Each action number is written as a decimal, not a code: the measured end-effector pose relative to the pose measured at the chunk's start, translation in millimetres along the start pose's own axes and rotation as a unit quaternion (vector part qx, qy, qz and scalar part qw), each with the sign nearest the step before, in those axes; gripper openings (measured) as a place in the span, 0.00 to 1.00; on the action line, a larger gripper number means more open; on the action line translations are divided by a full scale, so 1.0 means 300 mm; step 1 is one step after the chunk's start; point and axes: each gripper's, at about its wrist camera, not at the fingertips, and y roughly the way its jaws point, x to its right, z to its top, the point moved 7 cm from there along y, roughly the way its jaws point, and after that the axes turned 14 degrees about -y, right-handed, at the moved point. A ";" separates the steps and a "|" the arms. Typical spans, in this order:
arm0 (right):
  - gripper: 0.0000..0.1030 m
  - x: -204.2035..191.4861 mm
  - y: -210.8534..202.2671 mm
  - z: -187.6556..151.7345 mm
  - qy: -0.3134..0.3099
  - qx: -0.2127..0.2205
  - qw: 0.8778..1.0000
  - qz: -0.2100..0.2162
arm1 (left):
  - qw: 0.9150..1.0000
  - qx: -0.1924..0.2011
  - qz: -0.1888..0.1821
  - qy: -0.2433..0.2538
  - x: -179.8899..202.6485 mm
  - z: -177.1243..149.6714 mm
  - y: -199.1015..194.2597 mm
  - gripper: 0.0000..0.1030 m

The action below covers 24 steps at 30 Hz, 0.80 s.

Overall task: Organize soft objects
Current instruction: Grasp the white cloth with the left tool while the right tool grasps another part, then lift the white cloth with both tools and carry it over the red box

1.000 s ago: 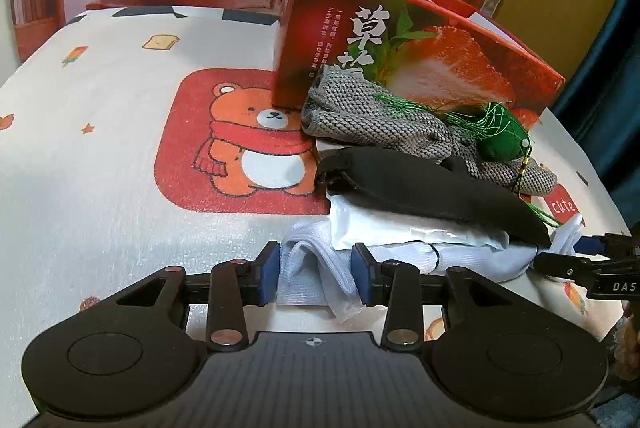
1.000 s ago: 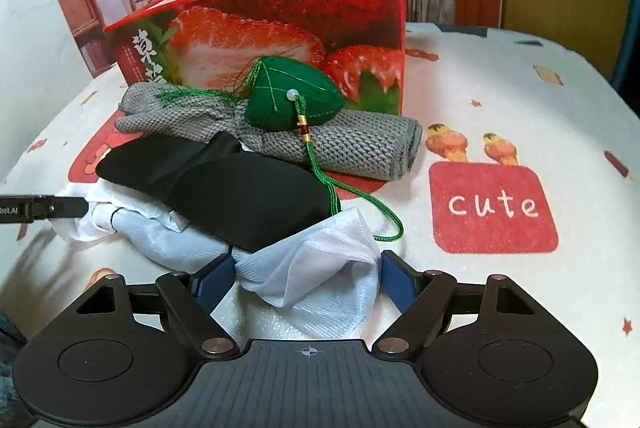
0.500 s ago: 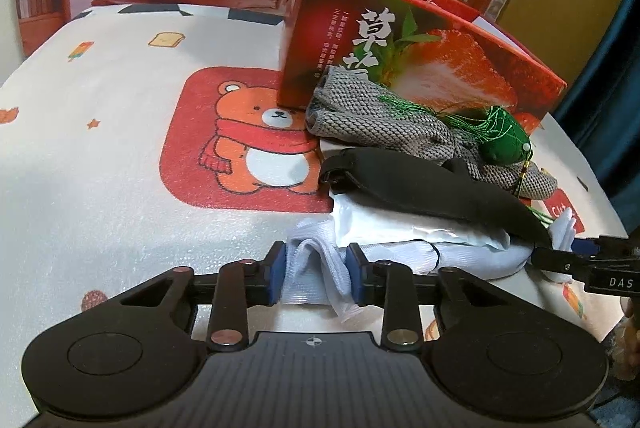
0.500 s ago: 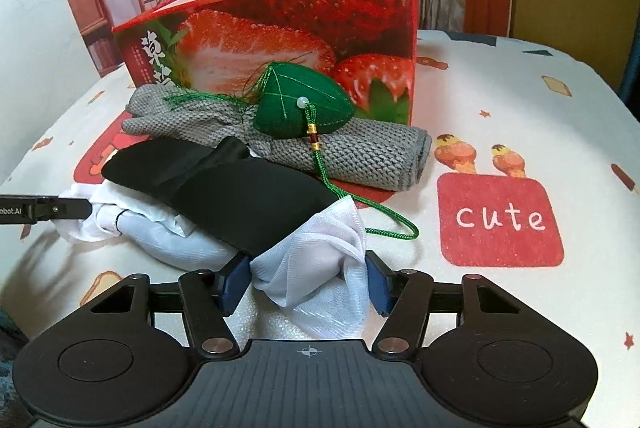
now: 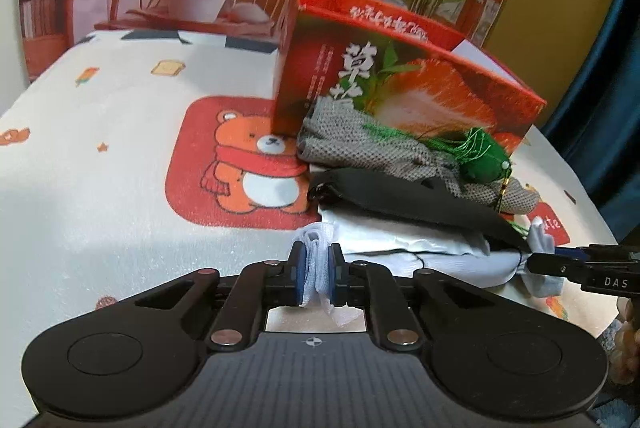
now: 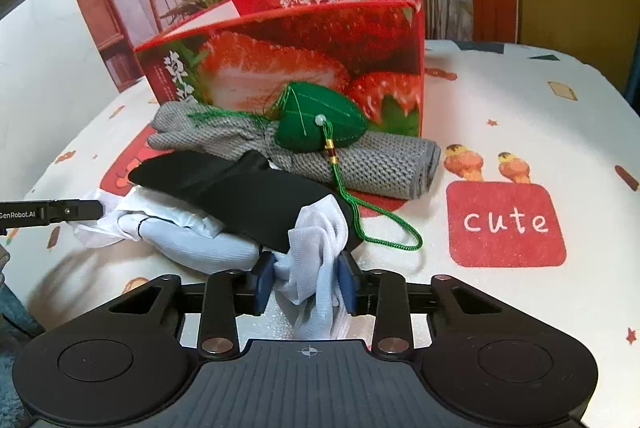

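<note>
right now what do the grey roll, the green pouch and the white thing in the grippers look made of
Grey roll: coarse knit, visible looped weave, matte. Green pouch: smooth stitched fabric, probably satin, with cord and bead. White cloth: thin fine-ribbed fabric, creasing softly between both grippers; the exact fibre is unclear.

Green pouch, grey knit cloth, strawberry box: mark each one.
green pouch (image 6: 320,124), right wrist view, on its stitched front face.
grey knit cloth (image 6: 384,168), right wrist view, on the rolled right end.
strawberry box (image 5: 440,100), left wrist view, on the printed strawberry panel.
</note>
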 end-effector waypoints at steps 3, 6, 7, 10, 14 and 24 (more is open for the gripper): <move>0.21 0.000 -0.023 0.005 0.002 0.009 1.000 -0.001 | 1.000 0.012 -0.003 0.001 0.004 0.005 -0.032 0.10; 0.14 -0.004 -0.041 0.008 0.001 0.017 1.000 0.000 | 1.000 0.022 -0.006 0.002 0.011 0.002 -0.059 0.10; 0.09 -0.007 -0.046 0.007 0.001 0.019 1.000 0.000 | 1.000 0.023 -0.005 0.002 0.012 -0.001 -0.062 0.10; 0.09 -0.013 -0.055 -0.001 0.001 0.019 1.000 0.001 | 1.000 0.023 -0.005 0.001 0.012 -0.013 -0.070 0.10; 0.11 -0.011 -0.061 -0.014 0.009 0.017 1.000 -0.004 | 1.000 0.017 -0.001 -0.001 0.005 -0.026 -0.068 0.10; 0.41 0.035 -0.032 -0.062 0.063 0.009 0.998 -0.005 | 1.000 -0.014 0.012 -0.014 -0.036 -0.073 -0.035 0.10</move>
